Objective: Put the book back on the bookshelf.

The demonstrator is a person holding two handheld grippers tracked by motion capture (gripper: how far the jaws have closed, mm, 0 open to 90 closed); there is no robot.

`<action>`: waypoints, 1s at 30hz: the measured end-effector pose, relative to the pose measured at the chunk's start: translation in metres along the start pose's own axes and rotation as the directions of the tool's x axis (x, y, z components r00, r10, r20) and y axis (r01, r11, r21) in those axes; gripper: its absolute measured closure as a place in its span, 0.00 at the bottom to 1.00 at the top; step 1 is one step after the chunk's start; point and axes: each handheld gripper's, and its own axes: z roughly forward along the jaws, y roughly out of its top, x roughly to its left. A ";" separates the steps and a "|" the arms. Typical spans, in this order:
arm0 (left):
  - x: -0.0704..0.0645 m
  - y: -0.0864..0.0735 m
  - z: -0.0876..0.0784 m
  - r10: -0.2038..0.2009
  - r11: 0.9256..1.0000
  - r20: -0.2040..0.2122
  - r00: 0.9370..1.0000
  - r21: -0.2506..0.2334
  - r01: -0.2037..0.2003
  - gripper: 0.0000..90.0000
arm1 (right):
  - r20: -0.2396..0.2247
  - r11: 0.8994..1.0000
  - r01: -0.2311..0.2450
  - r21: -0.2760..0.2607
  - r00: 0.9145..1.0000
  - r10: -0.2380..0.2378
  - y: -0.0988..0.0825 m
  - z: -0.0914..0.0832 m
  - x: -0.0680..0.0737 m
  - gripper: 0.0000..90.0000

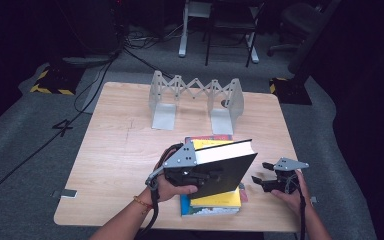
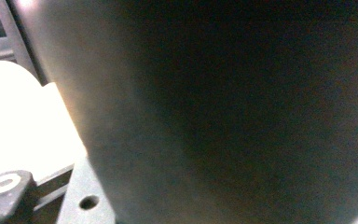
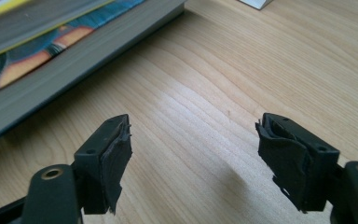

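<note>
My left gripper is shut on a thick black hardcover book, holding it tilted with its white page edge up, just above a stack of books. In the left gripper view the dark cover sits right against the camera, with bright pages at the left. My right gripper is low over the table to the right of the stack. Its jaws are open with nothing between them, and the bare wood lies under them. The stack's edge lies to its upper left.
A grey expandable metal bookend rack stands at the back of the wooden table. The table's front and right edges are close to my hands. Cables, chair legs and a stand are on the carpet beyond.
</note>
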 end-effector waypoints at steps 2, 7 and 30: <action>0.001 0.002 0.001 -0.007 1.000 -0.009 1.000 -0.006 0.007 0.57 | -0.002 1.000 -0.002 0.005 1.000 0.002 -0.001 0.001 0.000 0.30; 0.002 0.011 0.001 0.028 0.999 -0.072 0.997 0.017 -0.027 0.58 | -0.002 1.000 0.004 0.021 1.000 -0.004 -0.002 0.004 0.001 0.30; 0.066 -0.003 -0.077 -0.037 0.998 -0.456 0.889 0.036 0.060 0.59 | 0.002 1.000 -0.012 0.023 1.000 0.012 -0.003 0.007 0.002 0.32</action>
